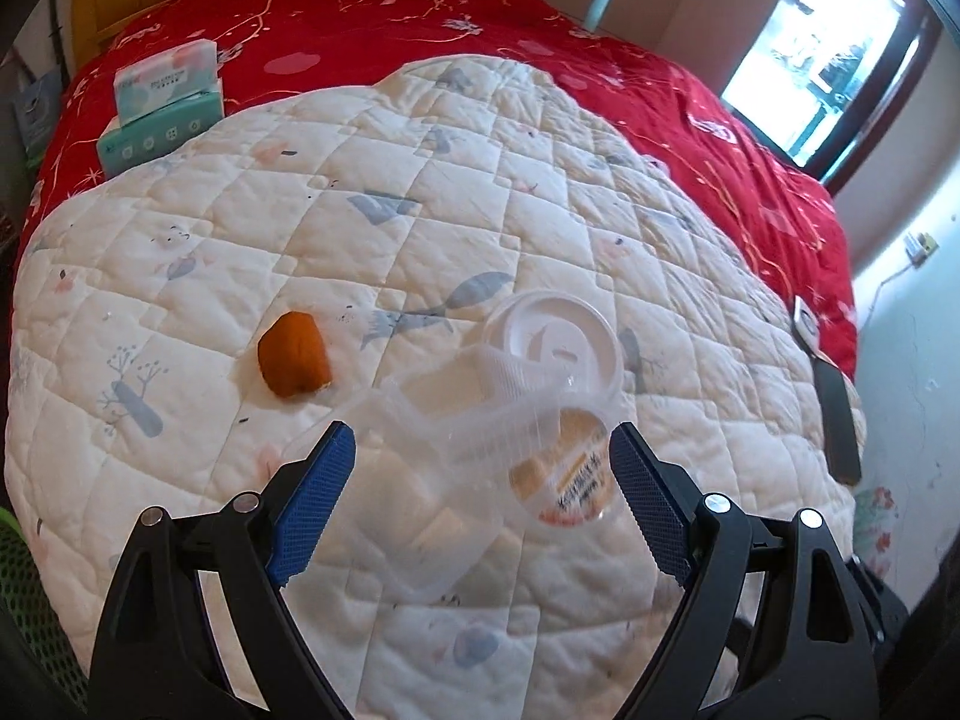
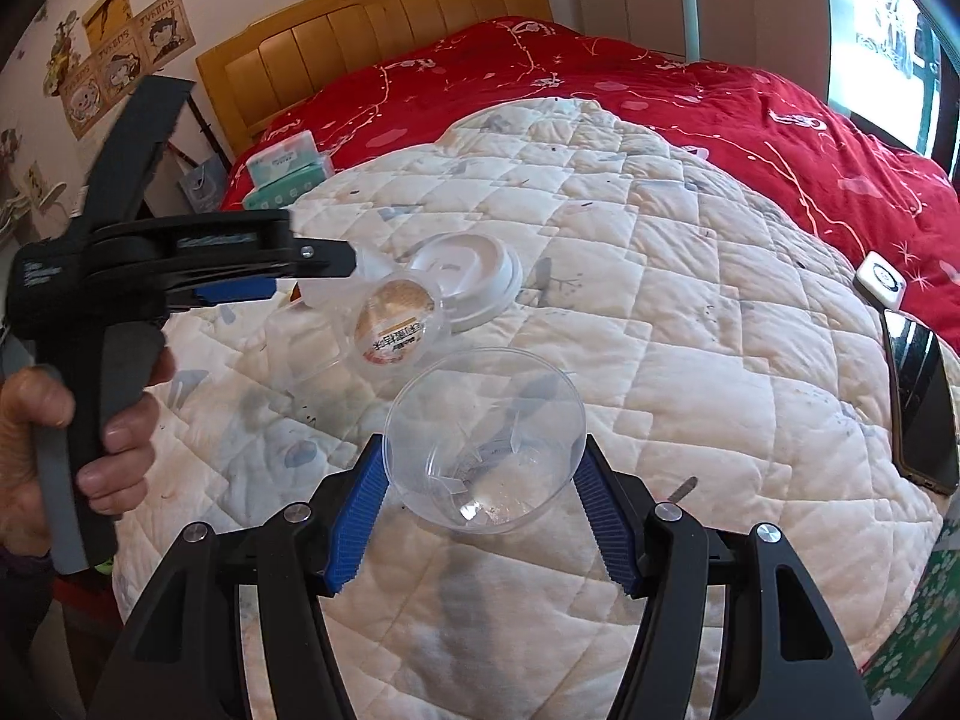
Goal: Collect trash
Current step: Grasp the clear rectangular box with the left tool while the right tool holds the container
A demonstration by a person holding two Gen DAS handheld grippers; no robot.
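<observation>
1. Left gripper (image 1: 483, 450): jaws spread wide; blue pads either side of a crumpled clear cup (image 1: 456, 438) lying on its side, not pressing on it. Orange-and-white label on the cup's base; print too blurred to read.
2. Right gripper (image 2: 483, 474): blue pads pressed on both sides of a clear plastic bowl (image 2: 485, 441), held off the quilt, mouth facing the lens.
3. White round lid (image 1: 555, 345) on the white quilt (image 1: 300, 228), just beyond and touching the crumpled cup.
4. Orange peel piece (image 1: 294, 363) on the quilt, left of the cup, apart from it.
5. Open room: bare quilt left of and beyond the peel; red bedspread (image 1: 360, 12) bare across the far middle.
6. Edges: quilt drops off at the near edge and at the right; dark phone (image 2: 921, 396) and small white device (image 2: 882, 282) lie at the right edge. Wooden headboard (image 2: 372, 24) at the far end.
7. Two stacked tissue packs (image 1: 162, 114) at far left on the bedspread; print unreadable.
8. Wall posters (image 2: 120, 54) at far left carry mirrored lettering, not legible.
9. Person's hand (image 2: 72, 438) wraps the left gripper's grey handle.
</observation>
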